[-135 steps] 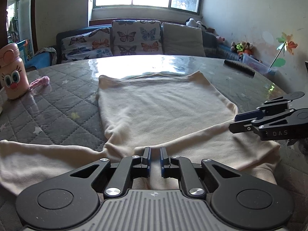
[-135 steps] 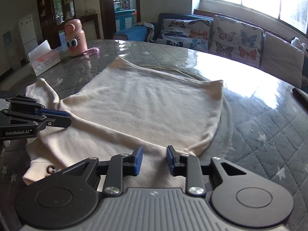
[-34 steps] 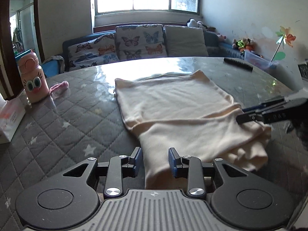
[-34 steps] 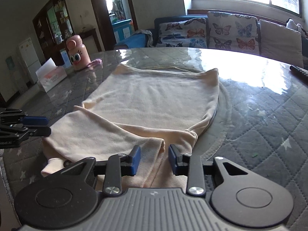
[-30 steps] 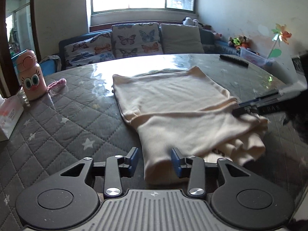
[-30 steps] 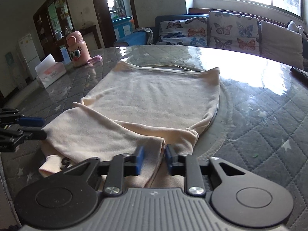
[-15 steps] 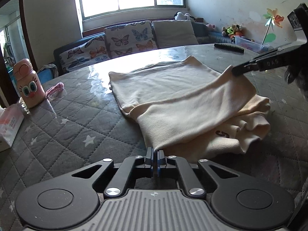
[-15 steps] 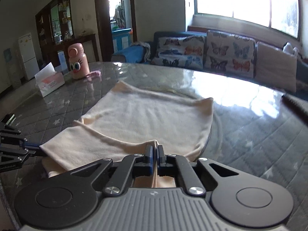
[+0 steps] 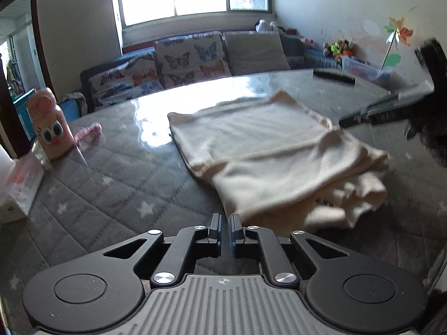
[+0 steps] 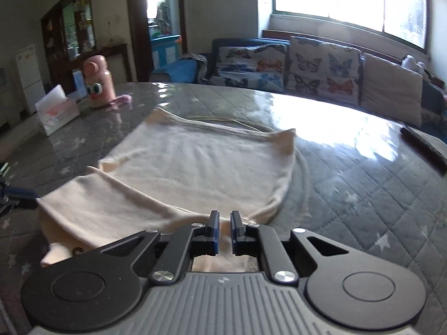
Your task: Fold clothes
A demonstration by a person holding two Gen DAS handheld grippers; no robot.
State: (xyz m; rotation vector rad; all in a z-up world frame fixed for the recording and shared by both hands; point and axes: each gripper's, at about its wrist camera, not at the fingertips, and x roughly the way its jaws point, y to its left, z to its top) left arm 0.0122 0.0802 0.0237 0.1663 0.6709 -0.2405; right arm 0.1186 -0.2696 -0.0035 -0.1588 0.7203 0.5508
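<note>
Cream sweater (image 9: 268, 150) on quilted table (image 9: 111, 178), near end folded over in bunched layers. Left gripper (image 9: 225, 230) and right gripper (image 10: 223, 231): jaws slightly apart, gripping nothing

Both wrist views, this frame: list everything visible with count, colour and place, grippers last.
garment: one, cream, partly folded at table centre
table: one, grey quilted star cover
bottle: one, pink cartoon face, table's far left
tissue box: one, white, beside the bottle
remote: one, black, far table edge
sofa: one, dark, butterfly cushions, under the window
pinwheel: one, multicoloured, by the wall
left gripper: black, slightly open, empty
right gripper: black, slightly open, over the garment's near edge
</note>
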